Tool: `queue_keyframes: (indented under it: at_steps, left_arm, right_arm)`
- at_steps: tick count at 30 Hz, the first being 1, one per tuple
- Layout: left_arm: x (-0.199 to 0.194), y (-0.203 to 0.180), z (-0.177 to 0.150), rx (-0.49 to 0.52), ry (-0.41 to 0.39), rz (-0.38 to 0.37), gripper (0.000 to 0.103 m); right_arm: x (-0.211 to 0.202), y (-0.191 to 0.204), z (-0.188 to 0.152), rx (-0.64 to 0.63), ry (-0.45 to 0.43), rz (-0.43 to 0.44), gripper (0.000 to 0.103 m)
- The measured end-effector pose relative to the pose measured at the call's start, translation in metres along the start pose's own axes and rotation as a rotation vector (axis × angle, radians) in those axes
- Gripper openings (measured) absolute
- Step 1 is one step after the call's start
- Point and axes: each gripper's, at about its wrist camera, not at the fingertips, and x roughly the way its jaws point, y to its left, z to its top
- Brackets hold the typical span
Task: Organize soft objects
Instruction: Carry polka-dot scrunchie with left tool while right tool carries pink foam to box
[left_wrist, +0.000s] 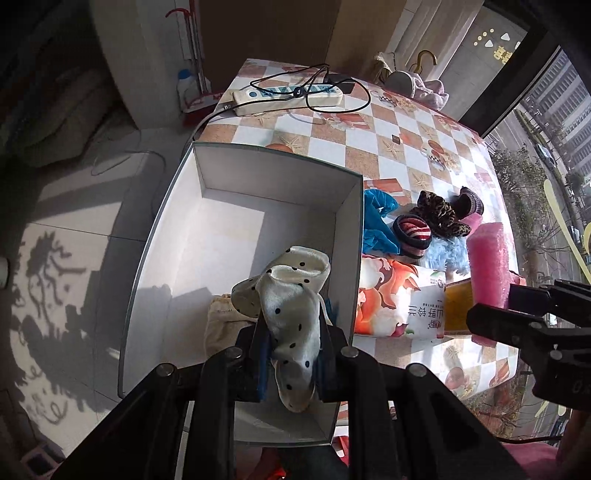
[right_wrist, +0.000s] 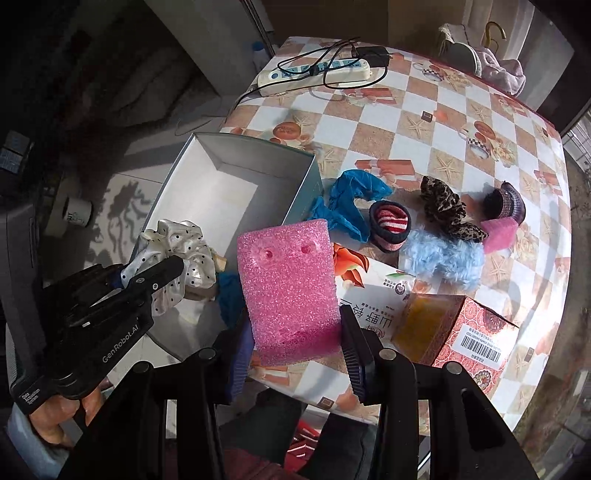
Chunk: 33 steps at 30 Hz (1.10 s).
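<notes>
My left gripper is shut on a white satin scrunchie with black dots, held over the near end of an open white box; it also shows in the right wrist view. My right gripper is shut on a pink foam block, held upright above the table beside the box. On the checked tablecloth lie a blue scrunchie, a striped one, a leopard one, a fluffy light-blue one and a purple one.
A tissue pack and a red carton lie at the table's near edge. A power strip with black cables sits at the far end. A beige cloth and something blue lie inside the box.
</notes>
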Motion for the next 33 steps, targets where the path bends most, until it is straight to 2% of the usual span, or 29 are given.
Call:
queue_keyframes:
  at_steps: [16,33]
  left_arm:
    - [0.001,0.033,-0.013,-0.087,0.007,0.020,0.020]
    - [0.014,0.044,0.000,-0.083,0.019,0.042,0.020]
  right_arm:
    - [0.015,0.035,0.005,-0.084,0.043,-0.003,0.046]
    - [0.030,0.058,0.030,-0.143,0.061,-0.016,0.046]
